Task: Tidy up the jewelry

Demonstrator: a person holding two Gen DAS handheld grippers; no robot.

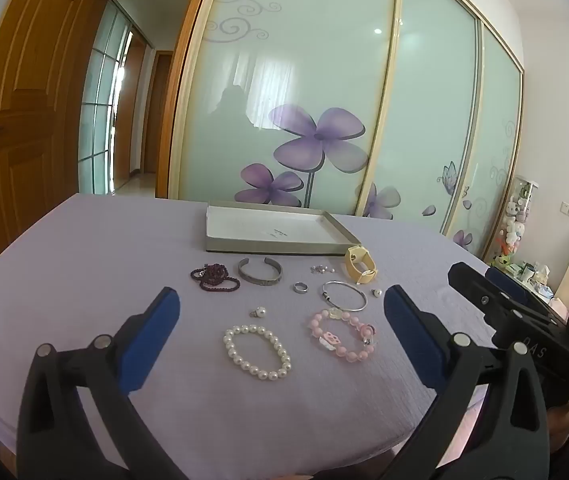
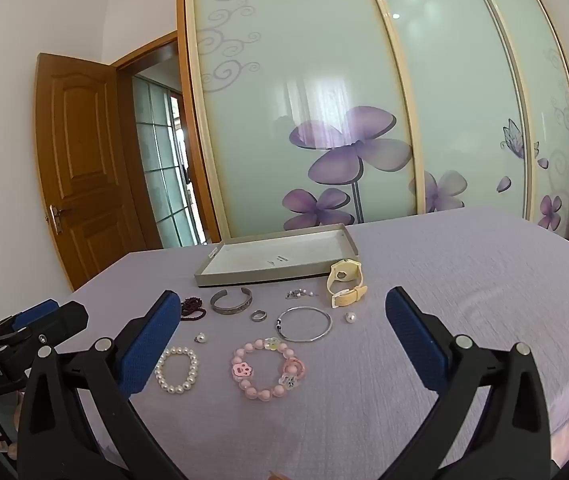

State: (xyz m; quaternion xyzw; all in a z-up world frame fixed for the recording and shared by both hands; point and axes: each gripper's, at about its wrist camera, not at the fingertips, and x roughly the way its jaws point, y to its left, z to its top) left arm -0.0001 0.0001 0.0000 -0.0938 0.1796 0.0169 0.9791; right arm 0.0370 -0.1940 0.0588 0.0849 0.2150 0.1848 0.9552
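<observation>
Three beaded bracelets are lying on the lilac bed: a pearl bracelet, a pink bracelet and a dark red bead strand. Two metal bangles are sitting with them, a wide cuff and a thin bangle, with one ring lying between them. Two pearl earrings are resting well apart, one cream watch is leaning near the tray's right corner, and a small cluster of studs is lying beside it; their number is too small to tell. One shallow grey tray is waiting just behind the jewelry. Sliding wardrobe doors printed with purple flowers are filling the background, and a wooden door is standing open at the left. Both grippers are hovering over the near edge, pointing slightly down: the left gripper and the right gripper are each spread wide, gripping and touching nothing.
</observation>
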